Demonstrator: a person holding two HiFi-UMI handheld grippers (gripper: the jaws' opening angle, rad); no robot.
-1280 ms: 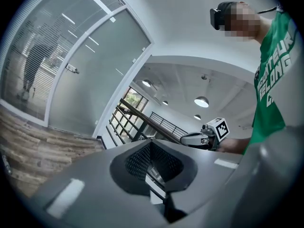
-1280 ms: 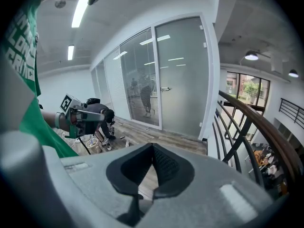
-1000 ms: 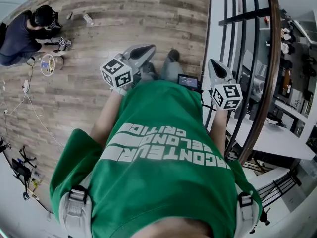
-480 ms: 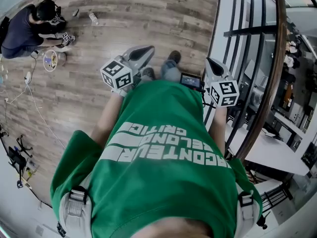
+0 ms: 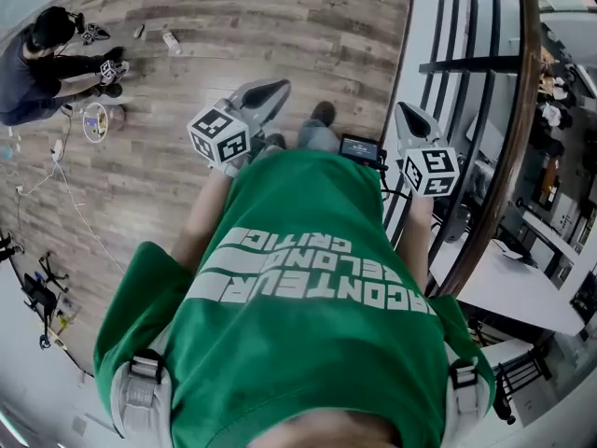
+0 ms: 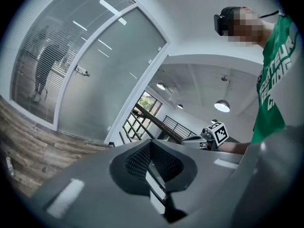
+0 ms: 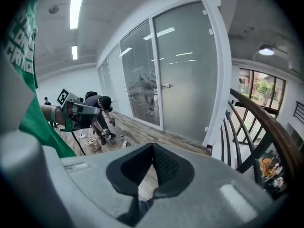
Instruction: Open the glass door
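Nearest is the green shirt [image 5: 308, 297] of the person holding the tools. Just past it, the left gripper [image 5: 270, 91] and the right gripper [image 5: 410, 118] are held out in front, both well short of the glass door [image 7: 183, 70]. The jaws of each one are pressed together at the tips, with nothing between them. Between the grippers and the door lies bare wood floor [image 5: 233, 26]. A dark railing [image 7: 256, 122] runs beside the door, on the right gripper's side. Another person [image 5: 37, 63] crouches on the floor, well away from the door on the other side.

The job looks like it has not begun. The door is shut, and no gripper touches it. I think the person must walk up to the door, take the handle [image 7: 165, 86], and pull or push.

The door is tall, with cloudy glass and a white frame. Its little handle sticks out near one edge, about halfway up.
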